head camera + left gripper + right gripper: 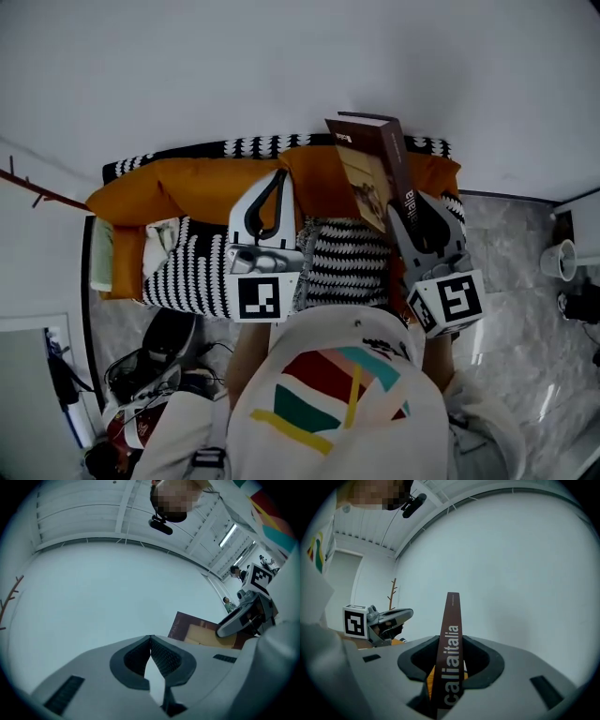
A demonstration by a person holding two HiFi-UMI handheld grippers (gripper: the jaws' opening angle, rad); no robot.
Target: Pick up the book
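In the head view, a sofa (187,192) with orange cushions is seen against a pale wall, and a black-and-white patterned blanket (352,262) is spread over its seat. The book (370,169) is held in the air above the right end of the sofa, near its back edge, tilted with its brown spine turned to the right and its cover facing left. The right gripper (405,214) is clamped on the lower part of that spine, while the left gripper (279,178) is held beside it over the middle of the sofa, apart from the book. In the left gripper view, the left gripper (150,638) is seen with its jaws brought together at the tips and nothing held between them; past it, the book (197,629) and the right gripper (241,618) are seen to the right against the wall. In the right gripper view, the right gripper (449,644) is closed on the book (452,613), whose spine stands upright between the two jaws with white lettering along it. The left gripper (382,620) is seen to the left, and a bare wooden coat stand (392,595) rises behind it.
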